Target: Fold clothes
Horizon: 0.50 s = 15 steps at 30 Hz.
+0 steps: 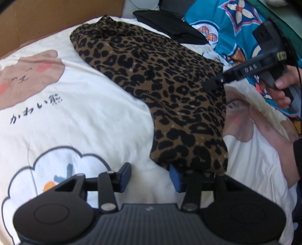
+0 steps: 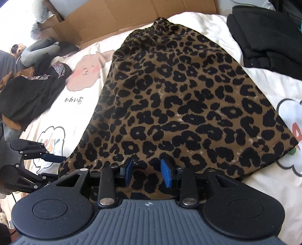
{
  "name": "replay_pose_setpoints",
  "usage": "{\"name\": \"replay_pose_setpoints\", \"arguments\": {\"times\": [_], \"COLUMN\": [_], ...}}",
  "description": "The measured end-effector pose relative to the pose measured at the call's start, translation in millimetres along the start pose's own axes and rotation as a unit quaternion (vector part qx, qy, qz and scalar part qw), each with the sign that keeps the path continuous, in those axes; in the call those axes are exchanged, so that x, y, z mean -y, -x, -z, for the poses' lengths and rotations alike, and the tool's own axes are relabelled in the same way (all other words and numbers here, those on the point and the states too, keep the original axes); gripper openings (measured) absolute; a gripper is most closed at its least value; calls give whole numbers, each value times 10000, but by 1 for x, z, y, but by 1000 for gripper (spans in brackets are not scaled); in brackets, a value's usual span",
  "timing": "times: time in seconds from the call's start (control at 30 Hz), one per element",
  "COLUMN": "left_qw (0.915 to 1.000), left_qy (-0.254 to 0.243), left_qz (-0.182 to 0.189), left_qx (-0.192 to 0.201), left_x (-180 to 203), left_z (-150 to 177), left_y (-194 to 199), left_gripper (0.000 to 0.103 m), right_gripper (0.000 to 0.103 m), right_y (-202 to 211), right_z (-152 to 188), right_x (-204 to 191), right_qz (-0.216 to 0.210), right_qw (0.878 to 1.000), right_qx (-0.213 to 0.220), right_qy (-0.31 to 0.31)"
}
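Observation:
A leopard-print garment (image 1: 160, 79) lies spread on the white cartoon-print bedsheet (image 1: 85, 116), its elastic waist at the far end. In the left wrist view my left gripper (image 1: 150, 176) is open at the garment's near corner, and the fabric drapes over its right finger. In the right wrist view my right gripper (image 2: 147, 174) is open over the hem of the garment (image 2: 179, 98), with cloth showing between the blue pads (image 2: 166, 175). The right gripper (image 1: 211, 85), held by a hand, touches the garment's right edge. The left gripper (image 2: 54, 165) sits at the hem's left corner.
A folded black garment (image 2: 268, 37) lies at the far right of the bed. A pile of dark clothes (image 2: 28, 94) sits at the left. Flattened cardboard (image 2: 132, 15) lines the far edge. A blue patterned cloth (image 1: 236, 24) lies beyond the leopard piece.

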State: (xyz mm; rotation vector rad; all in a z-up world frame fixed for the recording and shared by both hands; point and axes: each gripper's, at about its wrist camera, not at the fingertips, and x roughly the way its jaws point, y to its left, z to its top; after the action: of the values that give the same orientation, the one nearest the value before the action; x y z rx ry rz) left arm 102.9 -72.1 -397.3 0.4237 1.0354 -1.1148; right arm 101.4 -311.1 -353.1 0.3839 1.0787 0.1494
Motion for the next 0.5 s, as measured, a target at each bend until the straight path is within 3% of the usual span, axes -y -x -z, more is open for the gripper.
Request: {"name": "replay_pose_setpoints", "arguments": {"times": [0.1,0.23,0.33,0.5], "left_qw": [9997,9959,9957,9985], "left_qy": [-59,464,606,366], "left_qz": [-32,302,279,269], "left_qx": [229,716,638,296], "left_x": [3,-8,-11,-2], "left_z": [-9,-17,-14,-1], "left_y": [2,20,17,-2], "left_gripper": [48,48,48,44], "right_gripper": [39,39,39,39], "right_y": [0,0,-2,-4], "right_z": [0,1,3,5], "right_x": [-1,-3,-3,-1], "right_qz": [-24,-60,-67,-46], "right_qw": [10000,10000,10000,10000], "right_qx": [17,16,-22,-62], "right_qy": [0,12,10,-24]}}
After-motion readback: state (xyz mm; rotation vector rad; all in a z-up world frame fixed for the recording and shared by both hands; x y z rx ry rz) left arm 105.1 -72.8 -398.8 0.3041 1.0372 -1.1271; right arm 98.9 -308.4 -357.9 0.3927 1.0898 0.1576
